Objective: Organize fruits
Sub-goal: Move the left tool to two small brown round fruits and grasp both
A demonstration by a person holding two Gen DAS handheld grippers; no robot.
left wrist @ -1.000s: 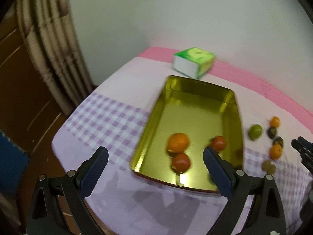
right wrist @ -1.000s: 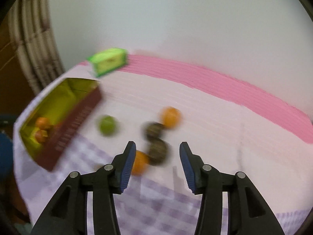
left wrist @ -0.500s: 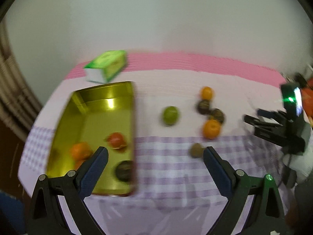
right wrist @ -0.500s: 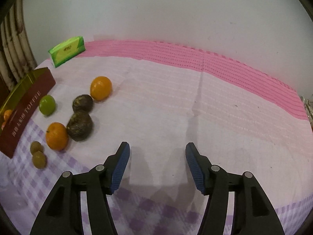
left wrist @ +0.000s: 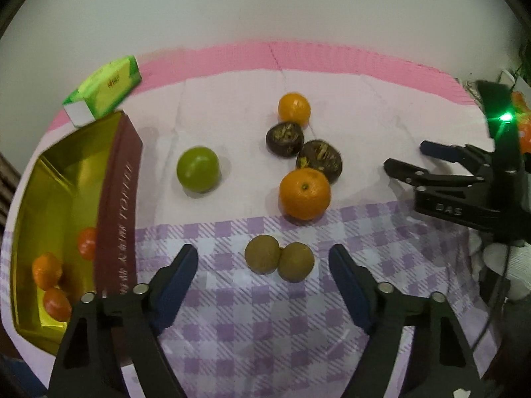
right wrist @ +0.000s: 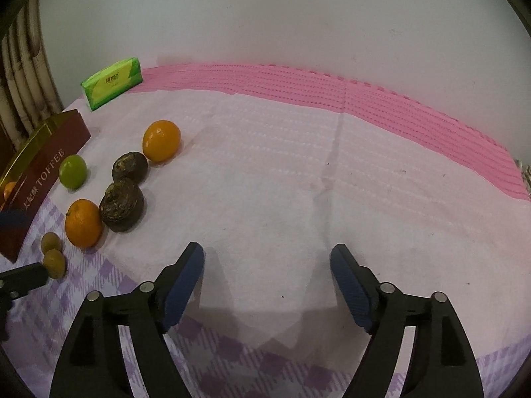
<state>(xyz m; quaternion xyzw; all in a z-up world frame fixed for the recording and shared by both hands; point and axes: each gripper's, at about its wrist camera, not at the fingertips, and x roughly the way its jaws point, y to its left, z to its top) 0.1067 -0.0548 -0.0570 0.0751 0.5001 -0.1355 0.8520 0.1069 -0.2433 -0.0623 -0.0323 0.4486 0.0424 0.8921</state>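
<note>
A: Left wrist view, lower centre: what do the fingers of the left gripper (left wrist: pixel 264 258) show?

B: They stand apart, having just been closing. Two small brown-green fruits (left wrist: pixel 279 260) lie touching each other between the tips; the pads press on neither.

A: And outward from there?

B: Above sits a large orange (left wrist: pixel 304 193), touching one of two dark wrinkled fruits (left wrist: pixel 302 148); a smaller orange (left wrist: pixel 294 108) lies beyond them, a green fruit (left wrist: pixel 198 169) at centre left. At the left edge, a gold-lined tin (left wrist: pixel 117 199) holds three orange-red fruits (left wrist: pixel 54 283). A green box (left wrist: pixel 106 89) lies upper left.

A: Right wrist view?

B: The right gripper (right wrist: pixel 267 265) has its fingers spread, having just been opening, with only bare tablecloth (right wrist: pixel 298 172) between them. All loose fruit lies at the left of the frame.
</note>
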